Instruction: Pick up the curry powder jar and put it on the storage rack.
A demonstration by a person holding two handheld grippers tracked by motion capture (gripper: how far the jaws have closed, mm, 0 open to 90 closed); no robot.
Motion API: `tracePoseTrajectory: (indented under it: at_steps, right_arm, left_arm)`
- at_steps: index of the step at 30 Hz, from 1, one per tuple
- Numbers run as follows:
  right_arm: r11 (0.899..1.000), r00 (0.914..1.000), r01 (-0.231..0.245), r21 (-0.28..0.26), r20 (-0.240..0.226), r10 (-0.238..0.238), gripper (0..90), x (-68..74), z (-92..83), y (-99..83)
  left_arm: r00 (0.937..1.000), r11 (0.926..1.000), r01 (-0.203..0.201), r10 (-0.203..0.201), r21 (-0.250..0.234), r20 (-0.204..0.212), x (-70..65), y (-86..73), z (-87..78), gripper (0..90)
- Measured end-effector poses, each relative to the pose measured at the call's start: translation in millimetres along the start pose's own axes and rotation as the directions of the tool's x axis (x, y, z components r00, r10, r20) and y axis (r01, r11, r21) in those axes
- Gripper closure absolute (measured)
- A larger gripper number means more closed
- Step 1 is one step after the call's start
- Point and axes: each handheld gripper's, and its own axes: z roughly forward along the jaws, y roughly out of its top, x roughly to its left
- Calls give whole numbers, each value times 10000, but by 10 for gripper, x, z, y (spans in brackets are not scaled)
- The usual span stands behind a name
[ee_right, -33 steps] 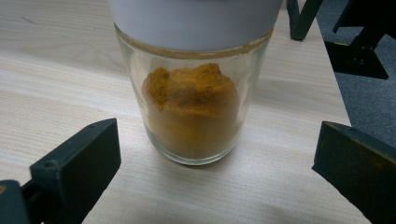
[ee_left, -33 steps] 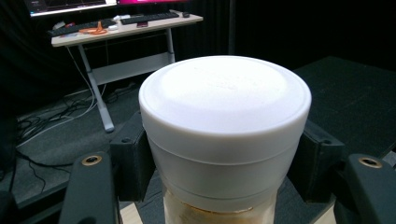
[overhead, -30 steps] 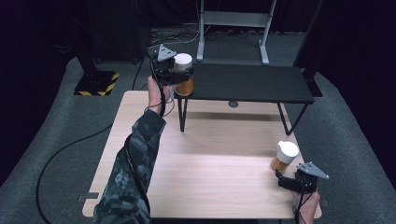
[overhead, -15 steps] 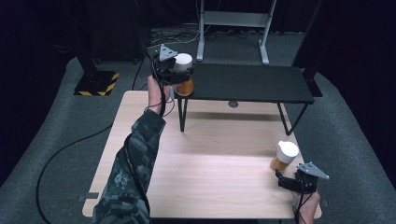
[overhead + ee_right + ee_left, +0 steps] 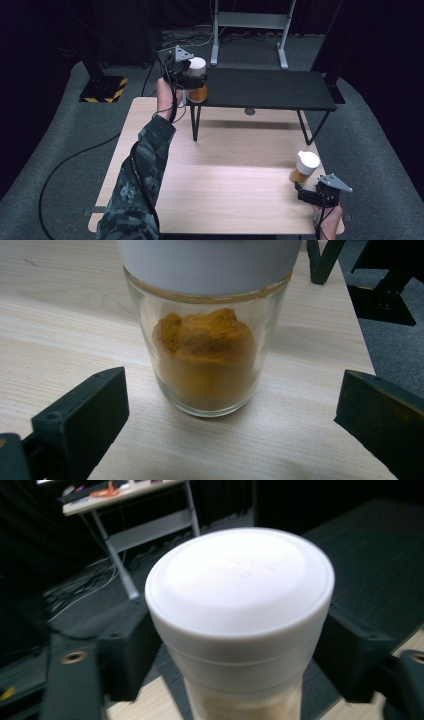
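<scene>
A glass jar of orange powder with a white lid (image 5: 197, 64) stands on the near left corner of the black shelf table (image 5: 270, 90). My left gripper (image 5: 192, 81) reaches over it, one jaw on each side of the lid (image 5: 240, 580). Its jaws have just been opening and stand slightly off the lid. A second jar of orange powder (image 5: 304, 167) stands on the wooden table (image 5: 225, 175) at the near right. My right gripper (image 5: 306, 192) sits just behind it, open, with the jar (image 5: 207, 355) ahead between the wide jaws.
The black shelf table stands across the far edge of the wooden table on thin black legs (image 5: 194, 122). A grey carpet surrounds both. A yellow and black striped base (image 5: 102, 90) lies on the floor at the far left, and a cable (image 5: 70, 160) trails across the carpet.
The left gripper has lifted a little at the jar on the shelf. The jar itself and the right gripper have stayed put.
</scene>
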Motion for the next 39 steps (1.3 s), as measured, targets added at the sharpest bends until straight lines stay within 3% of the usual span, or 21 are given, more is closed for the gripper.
tracePoseTrajectory:
  at_steps: [2, 7, 14, 17, 20, 25, 28, 29, 31, 33, 35, 37, 39]
  right_arm:
    - [10000, 10000, 1, 4, 0, -1, 0, 0, 0, 1]
    - [10000, 10000, -2, 1, 5, 2, 0, 1, 0, 0]
    - [10000, 10000, 43, 58, 19, -43, 0, 6, 6, 11]
    - [10000, 10000, 45, 46, 26, -45, 0, 6, 4, 9]
    - [10000, 10000, 44, 51, 18, -44, 0, 5, 5, 9]
    - [10000, 10000, 46, 67, 6, -46, 0, 3, 6, 12]
    - [10000, 10000, 43, 51, 27, -43, 0, 7, 5, 9]
    - [10000, 10000, 35, 57, 27, -35, 0, 7, 5, 10]
    - [10000, 10000, 52, 69, 23, -52, 0, 7, 7, 13]
    - [10000, 10000, 52, 74, 25, -53, 0, 8, 7, 14]
    - [10000, 10000, 51, 80, 11, -51, 0, 5, 8, 15]
    - [10000, 10000, 45, 86, -18, -45, 0, 0, 9, 16]
    - [10000, 10000, 21, 87, -8, -21, 0, -1, 9, 16]
  left_arm:
    - [9998, 9982, -152, 145, 574, 126, 24, 95, -7, 148]
    - [9989, 9829, -337, 274, 1809, 372, 79, 243, -38, 7]
    - [9950, 9667, -844, 688, 2417, 724, 47, 178, -195, 0]
    - [9928, 9623, -1105, 951, 2485, 731, -26, 66, -284, 0]
    - [9900, 9593, -1334, 1176, 2491, 776, -121, -126, -370, 0]
    - [9792, 9371, -1934, 1660, 2905, 1164, -252, -464, -391, 0]
    - [9779, 9266, -1991, 1664, 3191, 1269, -323, -715, -399, 0]
    - [9791, 9268, -1927, 1597, 3223, 1260, -338, -792, -405, 0]
    - [9778, 9204, -1911, 1483, 3411, 1477, -348, -983, -396, 0]
    - [9808, 9229, -1530, 982, 3532, 1684, -335, -1226, -374, 0]
    - [9818, 9139, -1373, 744, 3820, 1748, -347, -1401, -337, 0]
    - [9845, 9107, -1017, 343, 4003, 1721, -369, -1592, -314, 0]
    - [9838, 9017, -974, 233, 4212, 1777, -404, -1736, -289, 0]
